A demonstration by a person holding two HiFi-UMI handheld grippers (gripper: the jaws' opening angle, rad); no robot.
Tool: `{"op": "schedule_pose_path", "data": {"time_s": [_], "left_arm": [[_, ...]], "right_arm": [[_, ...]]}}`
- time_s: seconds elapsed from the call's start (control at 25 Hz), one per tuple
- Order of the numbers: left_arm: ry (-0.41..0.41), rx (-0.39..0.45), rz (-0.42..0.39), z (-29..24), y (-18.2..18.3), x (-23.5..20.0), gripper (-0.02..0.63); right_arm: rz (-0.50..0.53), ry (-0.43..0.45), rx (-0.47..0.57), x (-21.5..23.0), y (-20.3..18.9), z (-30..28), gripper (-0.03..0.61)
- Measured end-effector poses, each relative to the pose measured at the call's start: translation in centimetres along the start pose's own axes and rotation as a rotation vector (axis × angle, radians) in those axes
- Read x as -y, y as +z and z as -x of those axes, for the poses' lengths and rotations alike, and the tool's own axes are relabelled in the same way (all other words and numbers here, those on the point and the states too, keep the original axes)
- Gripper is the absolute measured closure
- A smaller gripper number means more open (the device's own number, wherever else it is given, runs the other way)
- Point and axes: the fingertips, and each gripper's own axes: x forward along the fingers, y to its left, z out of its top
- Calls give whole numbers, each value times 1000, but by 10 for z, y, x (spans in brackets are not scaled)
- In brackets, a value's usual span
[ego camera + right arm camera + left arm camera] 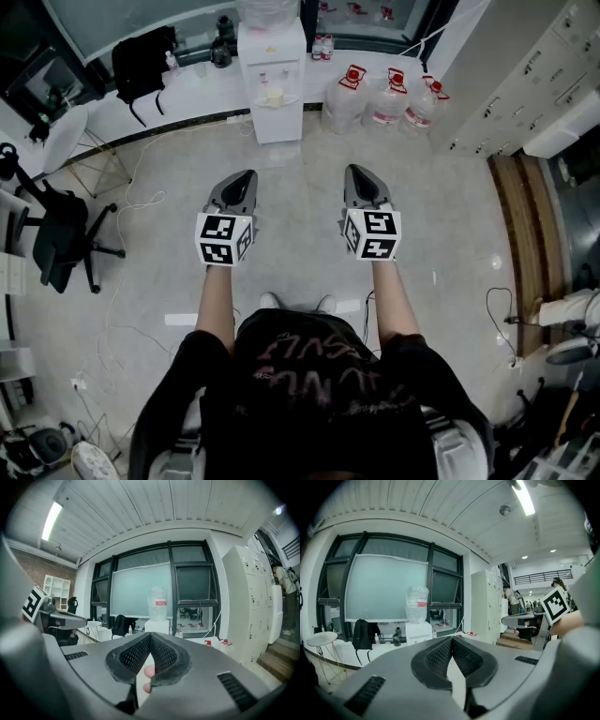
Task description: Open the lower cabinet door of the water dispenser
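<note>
Water dispenser [277,94], boxy white, left gripper [248,174], right gripper [353,170], tapered grey, shut.

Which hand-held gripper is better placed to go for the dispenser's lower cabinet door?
Left, marginally. The left hand-held gripper sits closer in line with the white water dispenser than the right hand-held gripper; both are shut, empty and far off.

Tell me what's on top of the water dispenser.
A clear water bottle with a red label stands on the water dispenser. Its neck, where it enters the top, cannot be made out.
</note>
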Motion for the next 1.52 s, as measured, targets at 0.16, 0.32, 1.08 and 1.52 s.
{"op": "schedule_pose_path", "data": {"time_s": [0.16,0.32,1.08,1.52], "left_arm": [[-2,8,-5,1,4,-8,601],[-3,12,-11,1,4,-16,601],[-58,-3,34,18,-23,-81,601],[-81,-35,38,-28,-32,-100,601]], "right_arm": [[3,0,1,-8,1,-5,566],[1,-4,4,-14,2,-11,566],[31,-58,-28,-77,-9,-37,566],[-8,-66,-46,-60,-18,-82,565]]}}
